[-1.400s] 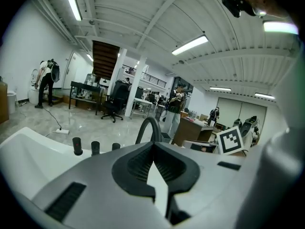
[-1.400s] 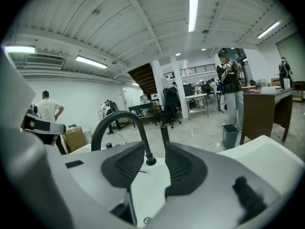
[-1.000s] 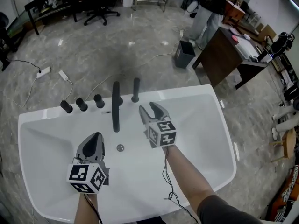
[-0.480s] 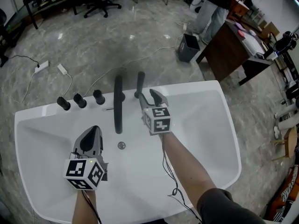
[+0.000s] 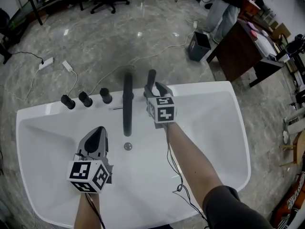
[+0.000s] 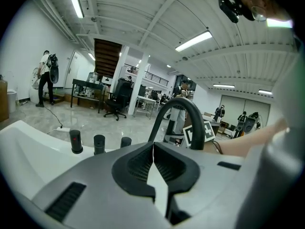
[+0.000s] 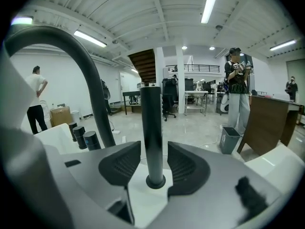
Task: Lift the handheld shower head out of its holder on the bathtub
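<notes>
The right gripper [image 5: 156, 88] has been brought forward to the tub's [image 5: 209, 88] far rim. Nearer, the left gripper [image 5: 97, 130] is held over the basin, jaws closed, empty. The right jaws are spread wide around the shower head [image 7: 152, 128], upright in its holder [image 7: 156, 181], ungripped.

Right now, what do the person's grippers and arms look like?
Both the left gripper and right gripper are grey, with tapered tongs lined by dark ribbed pads. Each carries a white cube printed with black square markers. A thin black cable runs along the right forearm, and a dark grey sleeve covers the upper arm.
</notes>
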